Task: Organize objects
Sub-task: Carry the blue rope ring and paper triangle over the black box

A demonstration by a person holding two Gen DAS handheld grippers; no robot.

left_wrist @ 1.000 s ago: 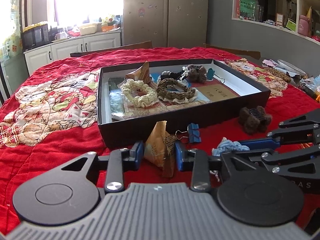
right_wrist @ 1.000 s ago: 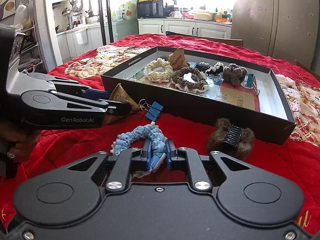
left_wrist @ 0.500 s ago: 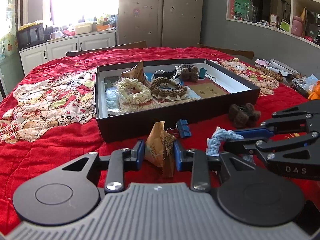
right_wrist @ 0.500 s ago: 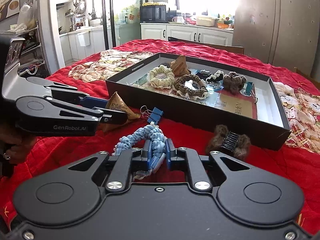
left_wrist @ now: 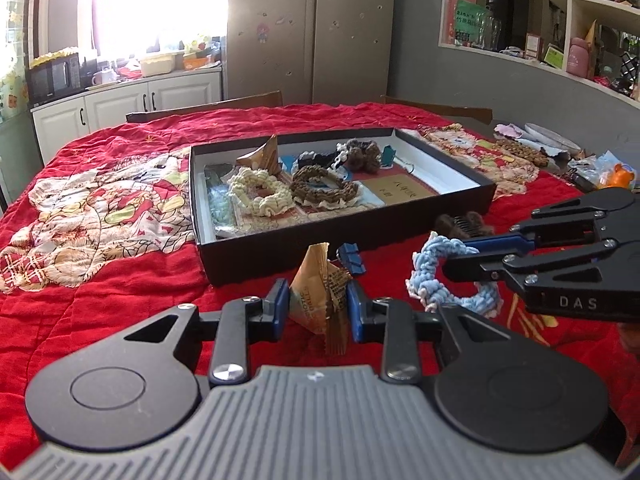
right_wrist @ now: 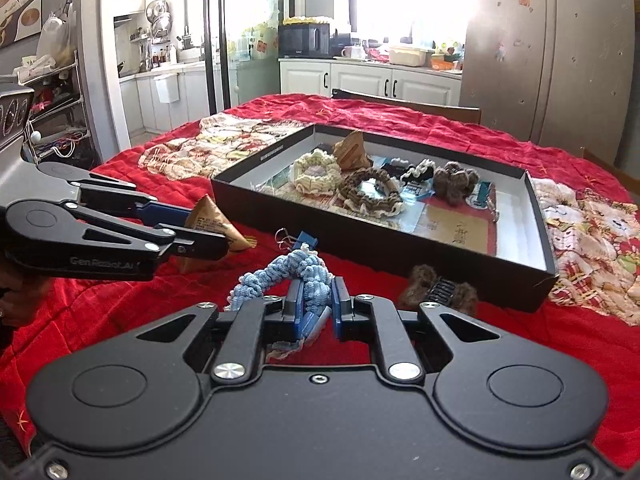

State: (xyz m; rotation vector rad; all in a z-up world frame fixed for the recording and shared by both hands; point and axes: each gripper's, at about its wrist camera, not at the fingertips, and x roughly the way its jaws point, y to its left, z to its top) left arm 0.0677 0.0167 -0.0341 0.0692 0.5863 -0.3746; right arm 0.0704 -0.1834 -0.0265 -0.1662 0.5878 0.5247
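My left gripper is shut on a brown triangular snack packet and holds it above the red cloth, in front of the black tray. My right gripper is shut on a light blue knitted scrunchie, also lifted; it shows in the left wrist view. The tray holds a cream scrunchie, a brown scrunchie, another brown packet and a furry brown clip.
A blue binder clip and a furry brown hair claw lie on the red cloth in front of the tray. Clutter sits at the table's far right. Chair backs stand behind the table.
Both grippers have risen with their objects and drawn back from the tray. The blue scrunchie has come off the cloth and hangs from the right gripper.
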